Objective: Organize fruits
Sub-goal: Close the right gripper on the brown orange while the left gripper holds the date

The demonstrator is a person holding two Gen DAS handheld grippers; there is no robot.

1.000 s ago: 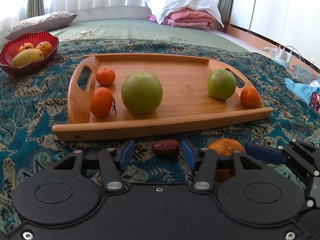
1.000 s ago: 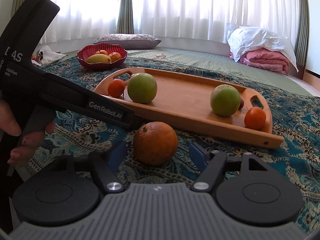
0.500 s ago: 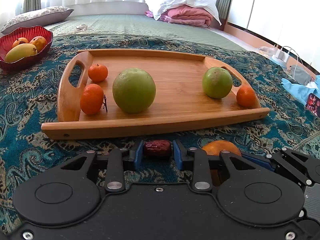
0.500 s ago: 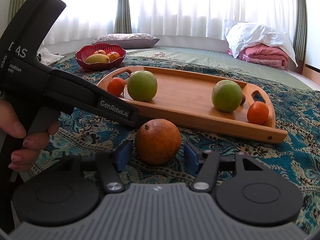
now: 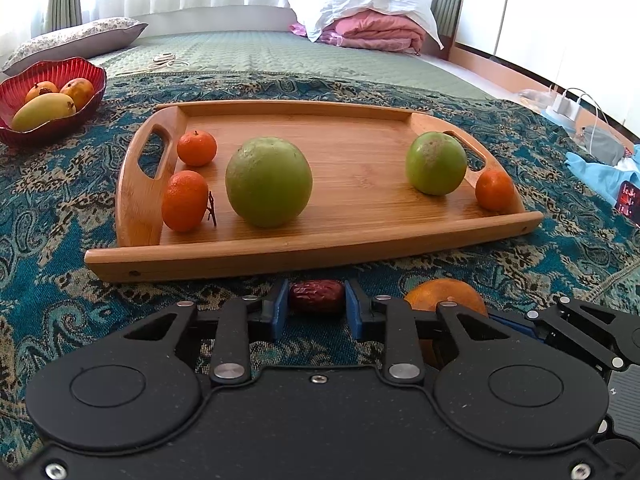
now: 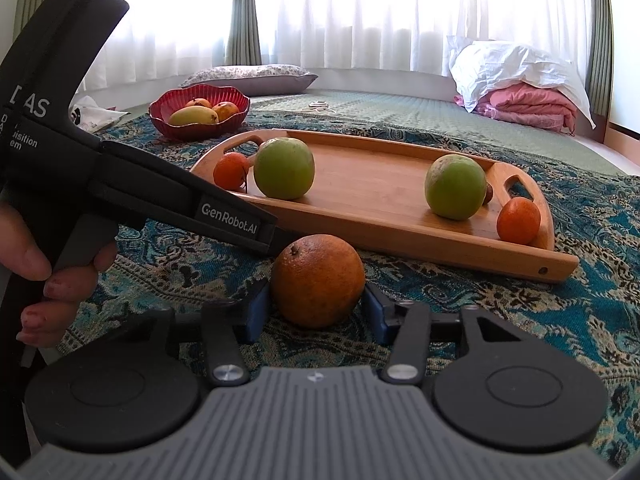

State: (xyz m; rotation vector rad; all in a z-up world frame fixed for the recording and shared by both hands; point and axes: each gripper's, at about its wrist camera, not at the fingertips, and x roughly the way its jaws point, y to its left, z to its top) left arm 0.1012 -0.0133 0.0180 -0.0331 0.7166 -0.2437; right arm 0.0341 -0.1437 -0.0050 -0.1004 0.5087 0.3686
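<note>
Pickup step: left gripper (image 5: 316, 304) had its jaws clamped on a date (image 5: 317, 295); right gripper (image 6: 318, 306) had its jaws closed against an orange (image 6: 318, 280), both on the cloth (image 5: 60, 272) before the tray (image 5: 320, 258); next, likely lifting both onto it.

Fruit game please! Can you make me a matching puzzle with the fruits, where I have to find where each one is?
Things:
1. red date
2. big orange
3. yellow mango
4. biggest green fruit

Places:
A. on the wooden tray
B. between the right gripper fingers, on the cloth
C. in the red bowl
D. pinched by the left gripper

Pairs: 1-D, 2-B, 3-C, 4-A
</note>
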